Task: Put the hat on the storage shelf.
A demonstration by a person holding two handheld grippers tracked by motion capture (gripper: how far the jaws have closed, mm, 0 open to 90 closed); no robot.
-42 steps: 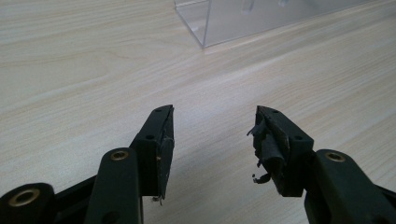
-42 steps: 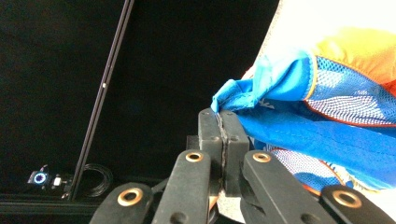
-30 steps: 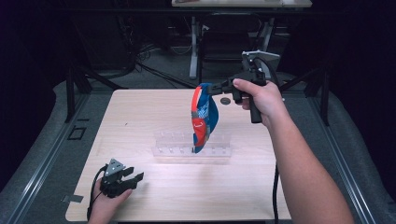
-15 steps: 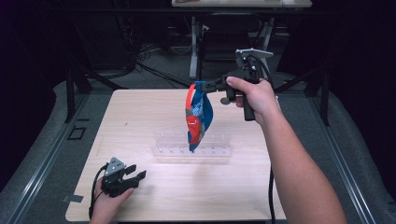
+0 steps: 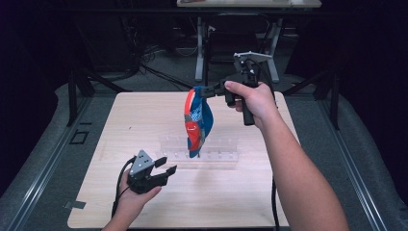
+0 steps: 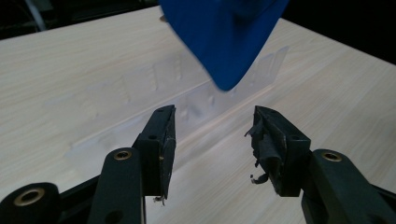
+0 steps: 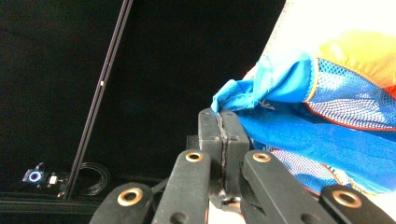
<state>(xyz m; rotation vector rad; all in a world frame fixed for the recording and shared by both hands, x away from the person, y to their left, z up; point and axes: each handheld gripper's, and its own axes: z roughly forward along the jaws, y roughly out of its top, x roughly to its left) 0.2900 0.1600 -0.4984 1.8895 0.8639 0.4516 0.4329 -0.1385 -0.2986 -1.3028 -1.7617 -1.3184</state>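
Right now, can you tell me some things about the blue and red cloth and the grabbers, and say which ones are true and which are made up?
1. The right gripper is pinching the blue and red cloth. True.
2. The cloth lies flat on the table. False: it hangs in the air over the clear plastic rack.
3. The left gripper has its jaws open with nothing between them. True.
4. The left gripper is holding the rack. False: it is apart from the rack.
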